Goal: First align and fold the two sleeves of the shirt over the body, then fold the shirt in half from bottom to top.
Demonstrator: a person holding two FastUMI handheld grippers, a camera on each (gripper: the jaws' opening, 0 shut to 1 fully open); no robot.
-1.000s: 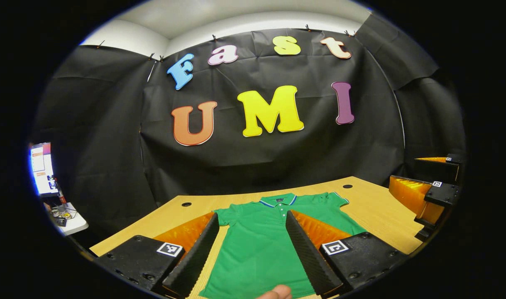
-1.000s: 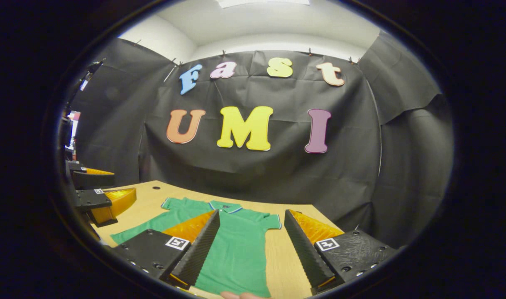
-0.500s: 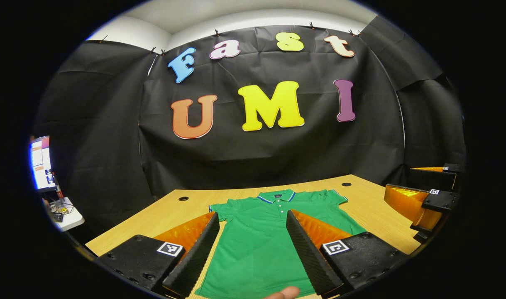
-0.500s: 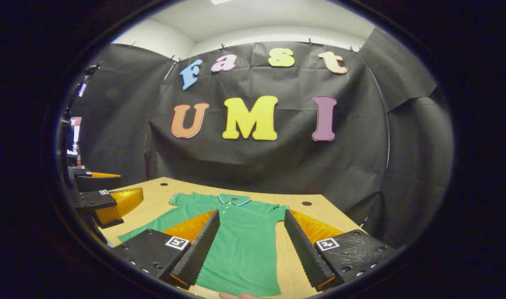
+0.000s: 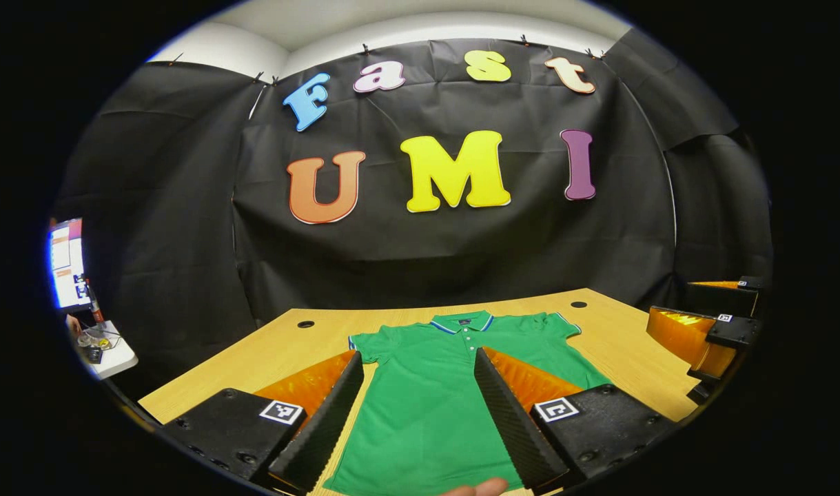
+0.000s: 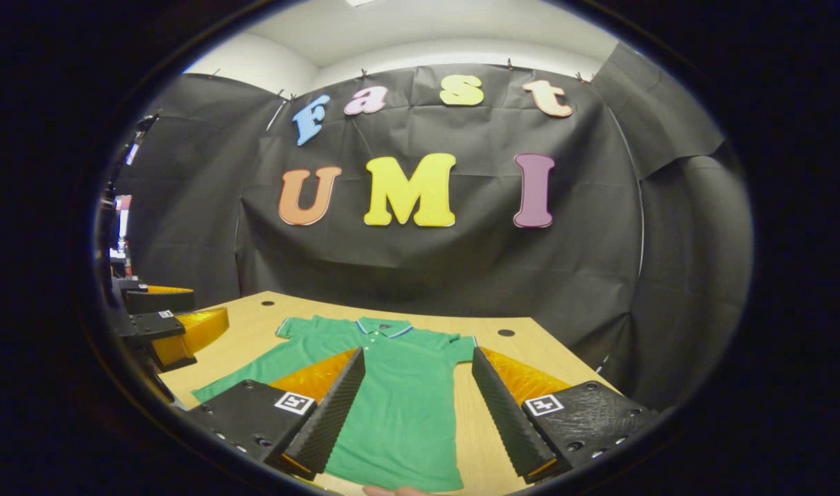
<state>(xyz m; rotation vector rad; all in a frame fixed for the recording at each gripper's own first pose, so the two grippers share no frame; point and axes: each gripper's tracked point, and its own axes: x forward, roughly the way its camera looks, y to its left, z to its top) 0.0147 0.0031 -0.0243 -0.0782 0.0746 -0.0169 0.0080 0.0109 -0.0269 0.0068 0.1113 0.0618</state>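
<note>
Left tongs (image 5: 416,413) are spread wide, holding nothing. A green polo shirt (image 5: 433,393) lies flat and unfolded on the wooden bench (image 5: 254,362), collar toward the far wall. Right tongs (image 6: 416,406) gape wide above its right side.

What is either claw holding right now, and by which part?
Nothing is held. The left claw and the right claw both stand open above the green short-sleeved polo shirt, which lies flat on the wooden table.
</note>
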